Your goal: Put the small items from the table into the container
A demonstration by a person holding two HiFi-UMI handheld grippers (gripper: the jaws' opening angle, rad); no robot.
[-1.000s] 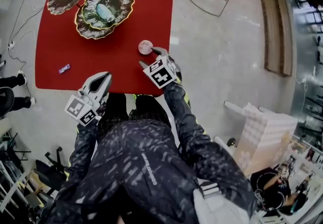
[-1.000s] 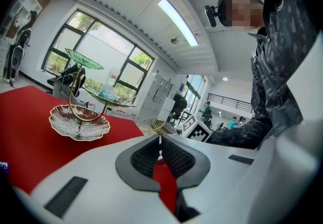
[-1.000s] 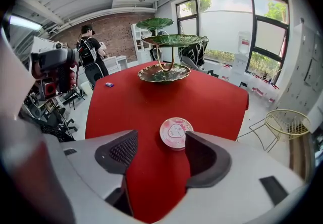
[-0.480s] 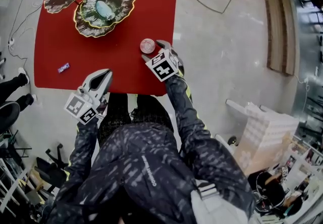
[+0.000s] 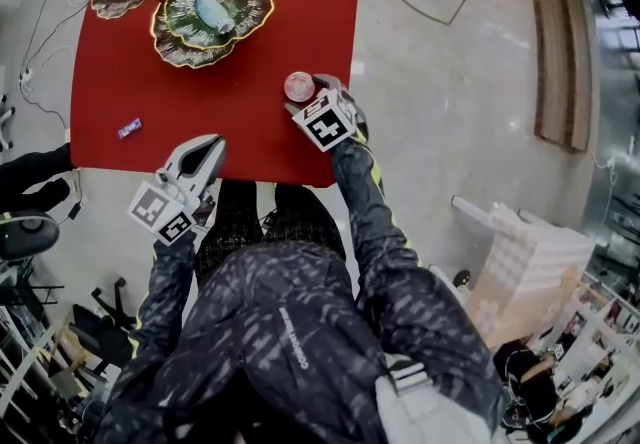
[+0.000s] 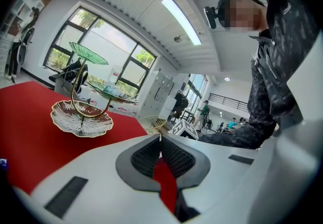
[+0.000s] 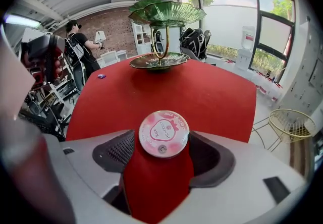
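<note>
Red table (image 5: pixel 230 122) on a pale glossy floor. Near the right edge, a small round strawberry-print cup (image 7: pixel 163 133), upright on the cloth, between the widely spread jaws of the right gripper (image 5: pixel 308 95), unpinched. Left gripper (image 6: pixel 160 142) at the near edge, jaws pressed together, empty. At the far left corner, a tiered leaf-shaped dish stand (image 5: pixel 205 7). Near the left edge, a small purple wrapped sweet (image 5: pixel 129 128).

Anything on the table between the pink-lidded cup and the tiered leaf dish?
Nothing: the right gripper view shows bare red tabletop between pink-lidded cup and tiered leaf dish. The purple packet lies off to the left.
</note>
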